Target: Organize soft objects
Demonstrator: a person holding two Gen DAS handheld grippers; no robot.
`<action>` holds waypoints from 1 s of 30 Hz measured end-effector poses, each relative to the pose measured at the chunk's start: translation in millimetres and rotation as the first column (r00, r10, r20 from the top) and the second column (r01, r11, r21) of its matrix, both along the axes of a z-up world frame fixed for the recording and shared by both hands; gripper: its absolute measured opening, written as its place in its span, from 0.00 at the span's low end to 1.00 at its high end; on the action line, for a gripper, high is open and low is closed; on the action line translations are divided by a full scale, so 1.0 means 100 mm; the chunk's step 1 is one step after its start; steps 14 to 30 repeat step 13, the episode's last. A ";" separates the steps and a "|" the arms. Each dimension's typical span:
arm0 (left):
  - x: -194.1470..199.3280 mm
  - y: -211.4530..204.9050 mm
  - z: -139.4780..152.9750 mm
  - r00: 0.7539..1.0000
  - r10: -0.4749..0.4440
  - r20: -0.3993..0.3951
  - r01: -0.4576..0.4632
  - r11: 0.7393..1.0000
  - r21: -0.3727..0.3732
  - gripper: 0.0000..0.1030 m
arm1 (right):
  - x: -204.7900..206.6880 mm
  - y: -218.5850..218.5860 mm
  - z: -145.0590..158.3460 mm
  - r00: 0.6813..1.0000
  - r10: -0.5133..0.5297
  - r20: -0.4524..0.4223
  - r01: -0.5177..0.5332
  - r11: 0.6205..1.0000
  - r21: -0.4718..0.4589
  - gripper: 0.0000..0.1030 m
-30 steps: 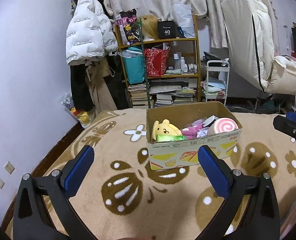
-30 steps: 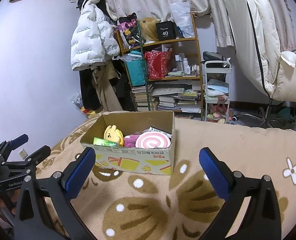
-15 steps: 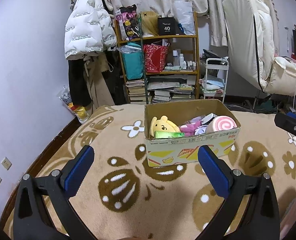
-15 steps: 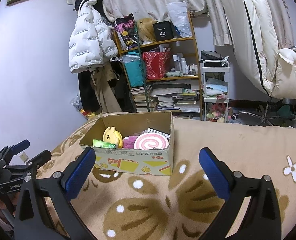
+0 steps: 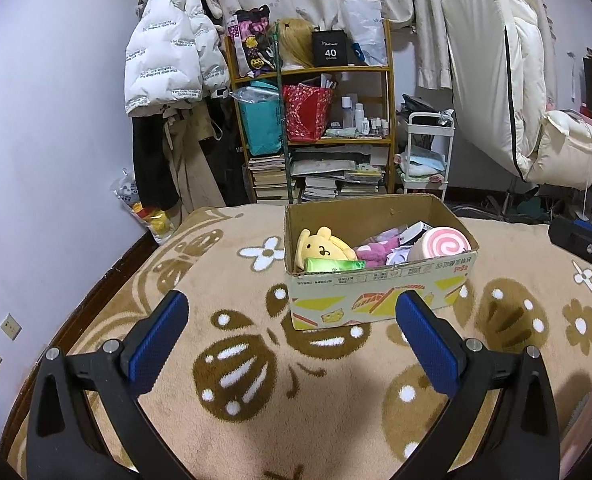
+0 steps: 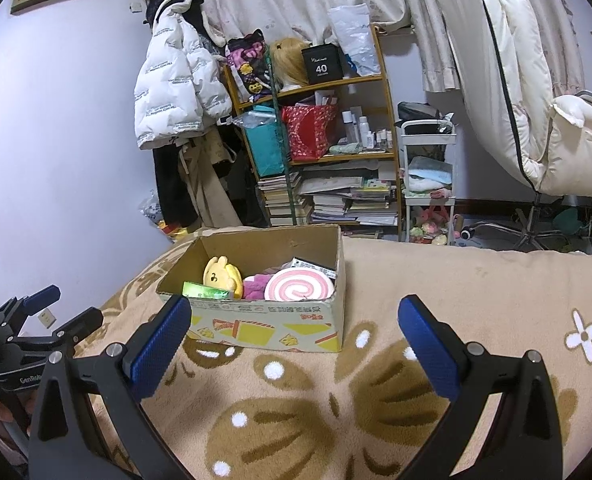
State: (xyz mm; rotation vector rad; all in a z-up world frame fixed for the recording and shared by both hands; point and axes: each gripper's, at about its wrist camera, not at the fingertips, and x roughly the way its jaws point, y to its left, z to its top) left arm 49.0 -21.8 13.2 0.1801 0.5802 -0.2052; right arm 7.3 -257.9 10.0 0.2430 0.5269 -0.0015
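Presently level above the blanket (image 5: pixel 255 380), left gripper (image 5: pixel 291 324) and right gripper (image 6: pixel 293 326) both spread wide, empty, facing the cardboard box (image 5: pixel 376 296).

One open cardboard box (image 5: pixel 380 292) sat on the tan patterned blanket (image 5: pixel 255 380). Inside it — one yellow plush dog (image 5: pixel 324 245), one green packet (image 5: pixel 334 266), one purple plush toy (image 5: pixel 376 251), one pink-and-white swirl-roll cushion (image 5: pixel 444 242) — and two blue-padded grippers were there, left (image 5: pixel 291 336) and right (image 6: pixel 296 336).
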 end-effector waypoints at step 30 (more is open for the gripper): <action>-0.02 -0.02 0.00 1.000 -0.006 0.003 0.006 1.000 0.003 0.99 | -0.01 0.01 0.05 1.000 -0.020 0.014 0.020 1.000 0.004 1.00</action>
